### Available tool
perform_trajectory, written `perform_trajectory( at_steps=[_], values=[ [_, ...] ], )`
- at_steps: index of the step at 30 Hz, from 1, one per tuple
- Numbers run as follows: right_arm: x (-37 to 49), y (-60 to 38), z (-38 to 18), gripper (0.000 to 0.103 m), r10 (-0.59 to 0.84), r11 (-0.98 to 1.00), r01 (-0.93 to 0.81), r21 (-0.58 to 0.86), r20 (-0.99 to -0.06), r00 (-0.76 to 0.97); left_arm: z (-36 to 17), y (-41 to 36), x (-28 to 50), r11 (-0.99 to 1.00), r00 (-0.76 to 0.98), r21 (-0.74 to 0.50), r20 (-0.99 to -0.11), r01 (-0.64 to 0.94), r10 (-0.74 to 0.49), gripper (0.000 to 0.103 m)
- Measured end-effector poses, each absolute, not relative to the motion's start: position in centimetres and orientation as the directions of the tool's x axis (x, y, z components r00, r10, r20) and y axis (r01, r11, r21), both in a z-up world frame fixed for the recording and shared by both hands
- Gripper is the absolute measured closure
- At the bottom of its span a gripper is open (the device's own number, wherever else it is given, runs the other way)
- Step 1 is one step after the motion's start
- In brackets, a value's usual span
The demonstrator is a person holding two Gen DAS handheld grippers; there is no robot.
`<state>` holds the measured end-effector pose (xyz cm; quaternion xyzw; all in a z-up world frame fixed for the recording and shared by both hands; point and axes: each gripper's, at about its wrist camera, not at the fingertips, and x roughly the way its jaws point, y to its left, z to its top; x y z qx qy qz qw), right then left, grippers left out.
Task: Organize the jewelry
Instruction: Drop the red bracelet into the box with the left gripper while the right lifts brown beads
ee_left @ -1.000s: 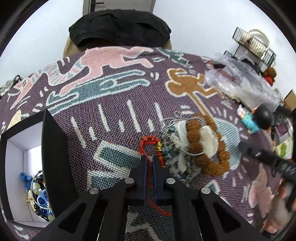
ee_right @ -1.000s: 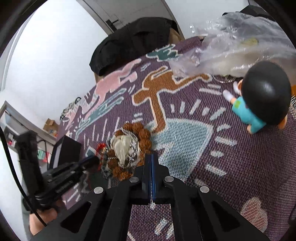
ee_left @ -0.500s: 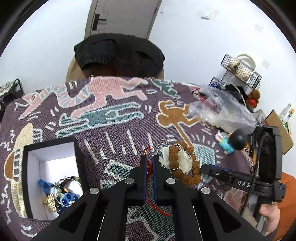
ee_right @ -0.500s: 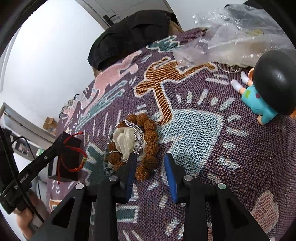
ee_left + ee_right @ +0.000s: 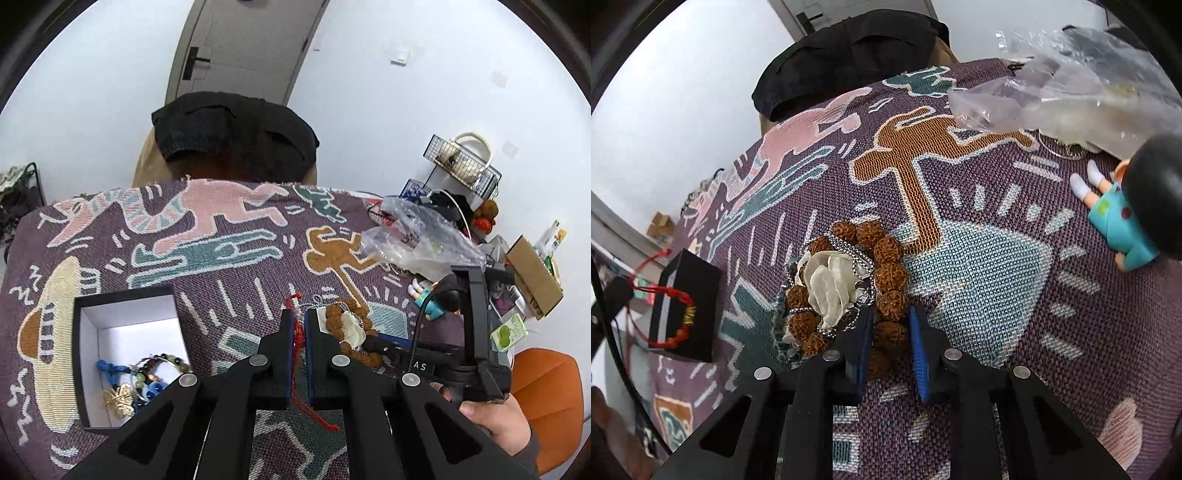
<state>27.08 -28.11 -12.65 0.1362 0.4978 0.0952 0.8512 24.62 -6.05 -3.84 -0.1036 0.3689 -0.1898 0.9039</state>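
My left gripper (image 5: 298,317) is shut on a red cord bracelet (image 5: 296,343), held in the air above the patterned cloth; the bracelet also shows hanging at the left of the right wrist view (image 5: 670,314). A black box with white lining (image 5: 125,354) lies lower left and holds several bead bracelets (image 5: 147,376). My right gripper (image 5: 889,314) is open, its fingers on either side of the near beads of a brown seed-bead bracelet (image 5: 886,273). That bracelet lies in a pile with a silver chain (image 5: 849,254) and a white shell-like piece (image 5: 827,284).
A toy figure in teal (image 5: 1126,206) lies right of the pile. A crumpled clear plastic bag (image 5: 1052,92) lies at the far right of the cloth. A black garment on a chair (image 5: 232,136) stands behind the table. The box's dark side shows in the right wrist view (image 5: 687,306).
My left gripper has risen with the red bracelet and drawn back, bringing the box into fuller view. My right gripper has opened and moved in onto the brown bead bracelet.
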Motion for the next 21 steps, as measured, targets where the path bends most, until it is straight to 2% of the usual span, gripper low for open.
perform_trajectory(
  at_steps=[21],
  values=[
    [25.3, -25.0, -1.2, 0.083, 0.358, 0.929, -0.19, 0.317, -0.648, 0.672, -1.0, 0.1, 22.4, 0.91, 0.736, -0.357, -0.555, 0.211, -0.388, 0.098]
  ],
)
